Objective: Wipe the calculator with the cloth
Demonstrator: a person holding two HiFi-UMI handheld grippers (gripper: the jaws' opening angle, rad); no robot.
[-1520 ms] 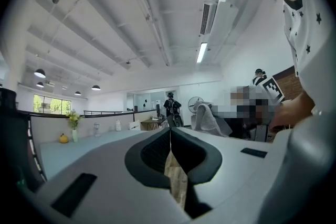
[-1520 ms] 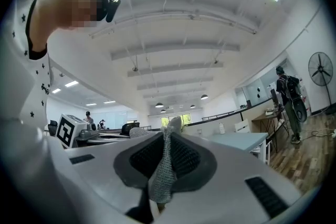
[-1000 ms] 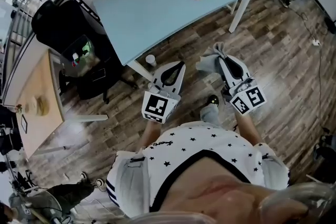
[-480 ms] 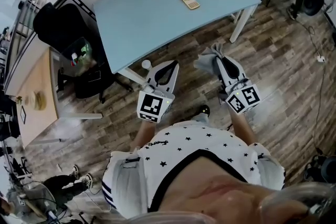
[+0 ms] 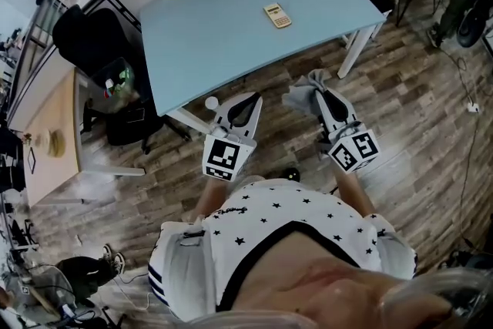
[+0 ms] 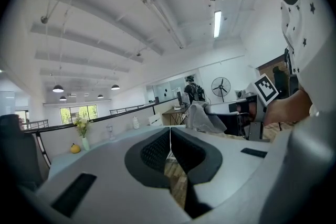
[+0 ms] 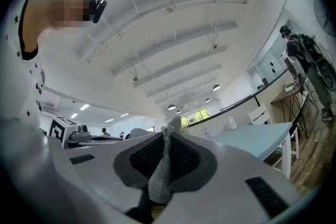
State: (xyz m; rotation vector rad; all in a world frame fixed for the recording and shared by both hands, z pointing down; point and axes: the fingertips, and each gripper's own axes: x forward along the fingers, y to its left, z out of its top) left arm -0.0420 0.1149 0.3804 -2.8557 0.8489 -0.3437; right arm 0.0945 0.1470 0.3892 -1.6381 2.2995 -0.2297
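Blue table (image 5: 231,35) ahead, both tools held short of its near edge: right gripper (image 5: 323,92) clamped on the grey cloth (image 5: 302,94), left gripper (image 5: 250,100) closed on nothing. The calculator (image 5: 277,15) lies well apart, toward the table's far side. Approach step, I'd say; next, carry the cloth onto it.

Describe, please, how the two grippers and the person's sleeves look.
The left gripper and right gripper are pale grey wedges with black textured jaw pads, each carrying a cube of black-and-white square markers. The person wears a white short-sleeved shirt dotted with black stars.
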